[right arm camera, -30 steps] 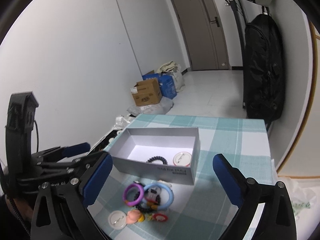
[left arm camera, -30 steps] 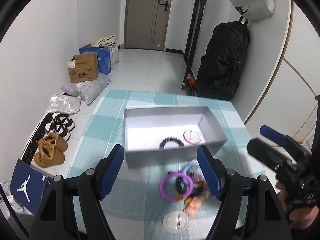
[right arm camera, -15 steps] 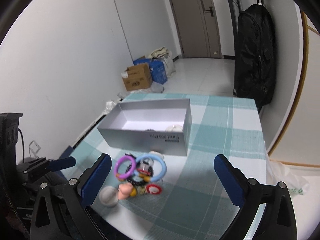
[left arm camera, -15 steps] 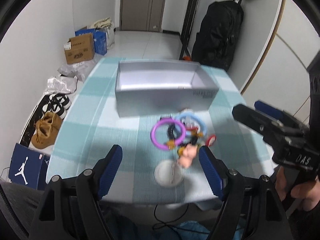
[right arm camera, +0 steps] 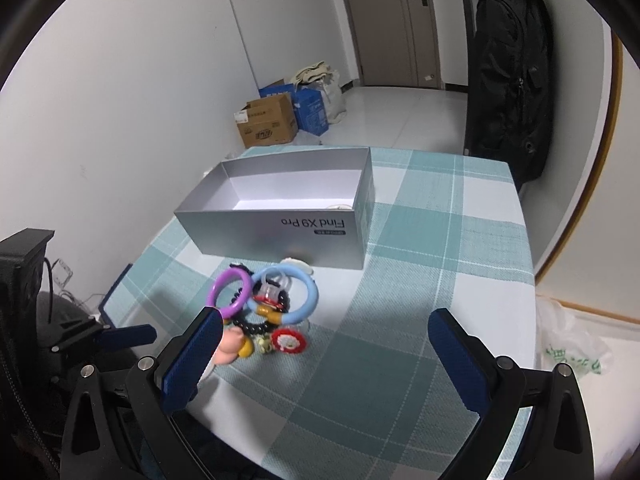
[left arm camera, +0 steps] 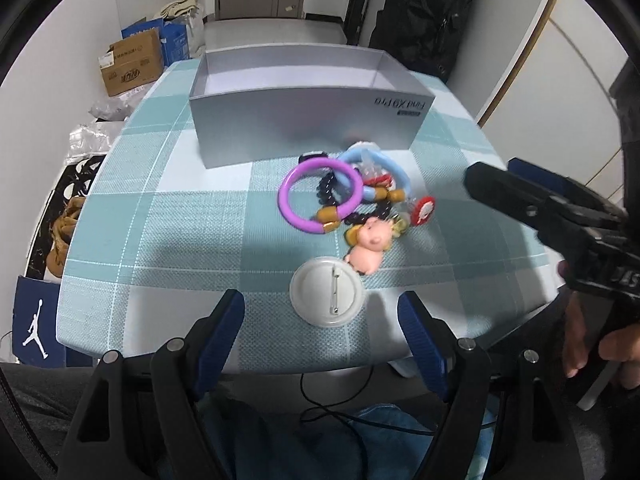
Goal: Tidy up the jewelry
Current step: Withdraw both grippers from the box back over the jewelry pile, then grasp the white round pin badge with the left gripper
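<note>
A grey open box (left arm camera: 304, 120) stands at the far side of the checked table (left arm camera: 180, 216); it also shows in the right wrist view (right arm camera: 280, 224). In front of it lies a jewelry pile: a purple bangle (left arm camera: 289, 204), a blue bangle (left arm camera: 402, 178), black beads, a pink pig charm (left arm camera: 370, 246), a red round charm (left arm camera: 423, 209) and a white pin badge (left arm camera: 327, 297). The purple bangle (right arm camera: 219, 286) and blue bangle (right arm camera: 310, 298) show in the right view too. My left gripper (left arm camera: 322, 326) is open and empty just short of the badge. My right gripper (right arm camera: 326, 356) is open and empty near the table's front edge, right of the pile.
The right gripper's body (left arm camera: 560, 220) reaches in from the right in the left wrist view. On the floor to the left lie cardboard boxes (left arm camera: 132, 64), bags and shoes (left arm camera: 64, 236). A black bag (right arm camera: 508, 80) hangs at the back right. A plastic bag (right arm camera: 572, 352) lies right of the table.
Both grippers have drawn back toward the table's front edge and lowered. The box now looks farther off and the pile lies right in front. Both stay open.
</note>
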`<state>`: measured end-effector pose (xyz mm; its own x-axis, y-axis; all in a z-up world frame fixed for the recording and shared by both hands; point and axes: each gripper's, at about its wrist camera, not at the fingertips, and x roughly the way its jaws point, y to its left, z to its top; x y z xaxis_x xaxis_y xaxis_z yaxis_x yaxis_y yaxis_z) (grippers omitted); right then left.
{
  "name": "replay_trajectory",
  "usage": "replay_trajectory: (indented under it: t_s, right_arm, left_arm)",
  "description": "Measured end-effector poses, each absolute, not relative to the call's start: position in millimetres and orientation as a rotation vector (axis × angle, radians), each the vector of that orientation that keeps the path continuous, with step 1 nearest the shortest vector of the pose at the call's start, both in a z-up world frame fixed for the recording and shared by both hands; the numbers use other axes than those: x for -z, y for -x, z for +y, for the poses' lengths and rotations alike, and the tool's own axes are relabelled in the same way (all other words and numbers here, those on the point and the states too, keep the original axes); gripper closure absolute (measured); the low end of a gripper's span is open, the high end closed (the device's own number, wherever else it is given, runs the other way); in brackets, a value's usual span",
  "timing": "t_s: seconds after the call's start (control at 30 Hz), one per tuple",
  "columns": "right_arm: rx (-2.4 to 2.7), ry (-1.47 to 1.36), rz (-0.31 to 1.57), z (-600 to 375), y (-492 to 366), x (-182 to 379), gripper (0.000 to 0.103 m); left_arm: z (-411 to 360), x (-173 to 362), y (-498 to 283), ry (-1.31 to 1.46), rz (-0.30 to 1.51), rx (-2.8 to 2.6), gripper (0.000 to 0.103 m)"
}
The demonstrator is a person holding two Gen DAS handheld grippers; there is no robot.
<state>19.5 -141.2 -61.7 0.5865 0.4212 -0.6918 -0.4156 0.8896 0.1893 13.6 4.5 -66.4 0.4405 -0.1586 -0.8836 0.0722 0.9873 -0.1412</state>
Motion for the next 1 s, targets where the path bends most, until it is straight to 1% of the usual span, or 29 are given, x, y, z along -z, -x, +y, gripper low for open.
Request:
replay_trajectory:
  t_s: [0.1, 0.37, 0.5, 0.53, 0.57, 0.6, 0.63, 0.67, 0.7, 0.93, 0.97, 1.0]
  right_arm:
    - [-0.473, -0.016, 0.814, -146, -19, 62, 0.0]
    - [-0.412, -0.109, 0.881, -163, -14, 68, 0.0]
    - [-0.41, -0.107, 0.885, -163, -12, 68, 0.0]
    - [-0.41, -0.107, 0.884, -163, -12, 68, 0.0]
    - [-0.409, -0.11, 0.885, -163, -12, 69, 0.0]
    - [-0.408, -0.112, 0.886, -163, -13, 69, 0.0]
    - [-0.41, -0.114, 0.887, -163, -13, 69, 0.0]
    - [-0.413, -0.114, 0.888, -162, -13, 70, 0.0]
    - [-0.416, -0.113, 0.887, -161, -13, 70, 0.0]
    - [-0.446, -0.076, 0.865, -152, -8, 67, 0.0]
    - [-0.451, -0.071, 0.861, -151, -8, 67, 0.0]
    - [-0.458, -0.066, 0.859, -150, -7, 66, 0.0]
  left_arm:
    - [2, 72, -16, 0.067, 1.132, 0.133, 0.028]
    - [-6, 71, -14, 0.023, 1.113, 0.141, 0.028]
    - [-5, 71, -14, 0.024, 1.115, 0.14, 0.029]
    - [-4, 71, -15, 0.019, 1.115, 0.138, 0.032]
    - [-4, 70, -16, 0.011, 1.112, 0.135, 0.041]
    - [-2, 71, -15, 0.003, 1.109, 0.133, 0.053]
    - [-2, 70, -15, -0.007, 1.108, 0.127, 0.057]
    - [-1, 70, -15, -0.007, 1.106, 0.126, 0.066]
    - [1, 70, -17, 0.001, 1.105, 0.131, 0.068]
    - [4, 69, -21, 0.067, 1.118, 0.191, 0.068]
    - [6, 68, -21, 0.084, 1.12, 0.191, 0.072]
    - [8, 67, -22, 0.095, 1.122, 0.187, 0.084]
